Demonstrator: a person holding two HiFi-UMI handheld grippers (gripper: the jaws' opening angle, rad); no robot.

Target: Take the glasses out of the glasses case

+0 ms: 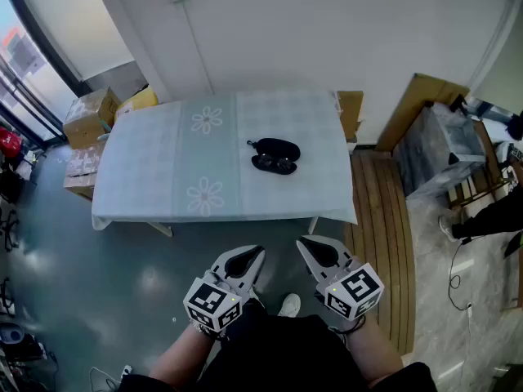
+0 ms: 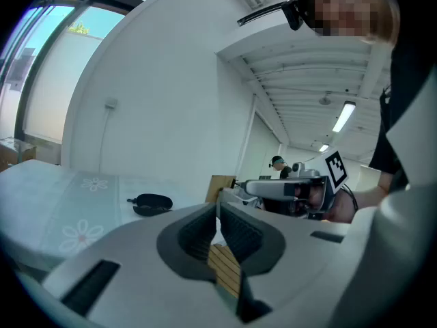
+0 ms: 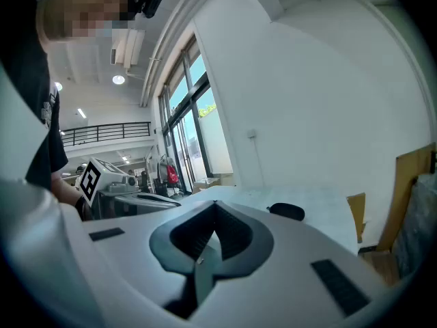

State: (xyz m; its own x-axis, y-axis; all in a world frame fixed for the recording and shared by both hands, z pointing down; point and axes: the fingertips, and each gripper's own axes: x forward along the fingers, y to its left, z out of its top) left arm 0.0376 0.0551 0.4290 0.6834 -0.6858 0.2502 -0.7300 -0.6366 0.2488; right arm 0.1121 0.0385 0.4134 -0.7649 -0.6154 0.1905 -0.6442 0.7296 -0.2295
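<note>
A black glasses case (image 1: 276, 149) lies open on the right half of a table with a pale flowered cloth (image 1: 204, 166). Dark glasses (image 1: 274, 165) rest in its near half. Both grippers hang in front of the table's near edge, well short of the case. My left gripper (image 1: 258, 251) is shut and empty, and so is my right gripper (image 1: 302, 242). The left gripper view has its closed jaws (image 2: 218, 207) aimed toward the case (image 2: 151, 202), with the right gripper (image 2: 287, 188) alongside. In the right gripper view the jaws (image 3: 214, 203) meet, and the case (image 3: 285, 211) lies beyond.
Cardboard boxes (image 1: 90, 113) stand left of the table. Wooden boards (image 1: 421, 104) lean on the wall at the right, next to a plastic-wrapped stack (image 1: 445, 149). Wooden decking (image 1: 380, 219) runs along the table's right side. A person's shoe (image 1: 288, 305) shows on the floor below me.
</note>
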